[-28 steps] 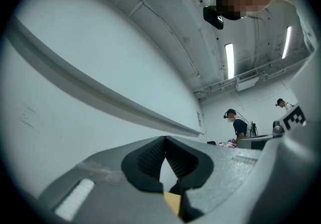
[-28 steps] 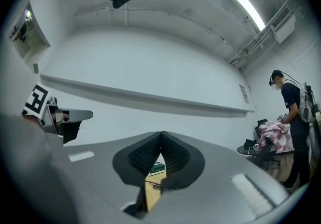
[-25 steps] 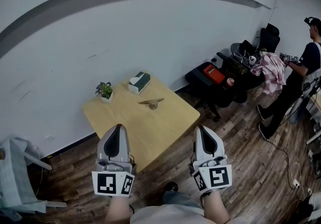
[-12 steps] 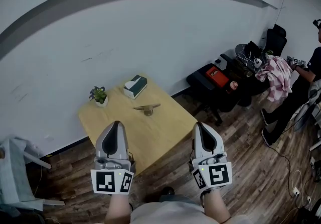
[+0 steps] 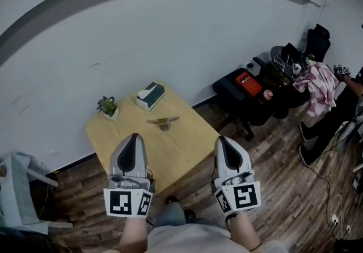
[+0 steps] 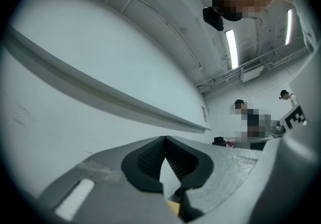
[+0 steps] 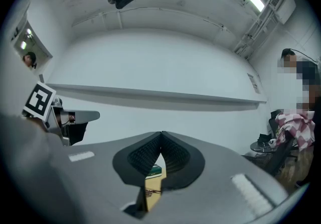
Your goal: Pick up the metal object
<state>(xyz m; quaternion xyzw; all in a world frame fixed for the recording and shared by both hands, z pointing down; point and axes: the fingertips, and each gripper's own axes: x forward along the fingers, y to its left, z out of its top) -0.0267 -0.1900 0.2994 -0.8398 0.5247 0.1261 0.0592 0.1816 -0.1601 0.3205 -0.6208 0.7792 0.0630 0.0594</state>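
— Two grippers; what are they doing?
— The left gripper (image 5: 134, 139) is pressing its jaws together on nothing. The right gripper (image 5: 222, 141) is doing the same, its ribbed pads (image 7: 150, 153) meeting at the tips with only air between them. Both are hovering side by side over the near edge of the bench (image 5: 190, 133).
— Where is the metal object lying?
— The metal object (image 5: 163, 122) is lying on the bench ahead of both grippers, well apart from them, around the middle of the top. The right gripper view is also catching it through the slit under the closed pads.
— What else is sitting on that bench?
— A tissue box (image 5: 150, 95) is resting near the far edge, beyond the metal object, and a small potted plant (image 5: 106, 106) is standing at the far left corner.
— And further out?
— A wooden floor (image 5: 272, 184) is showing around the bench. A black chair (image 5: 235, 96) carrying something red is standing to the right by the white wall. A person (image 5: 334, 110) is standing at the far right, beside a pink checked cloth (image 5: 319, 81).
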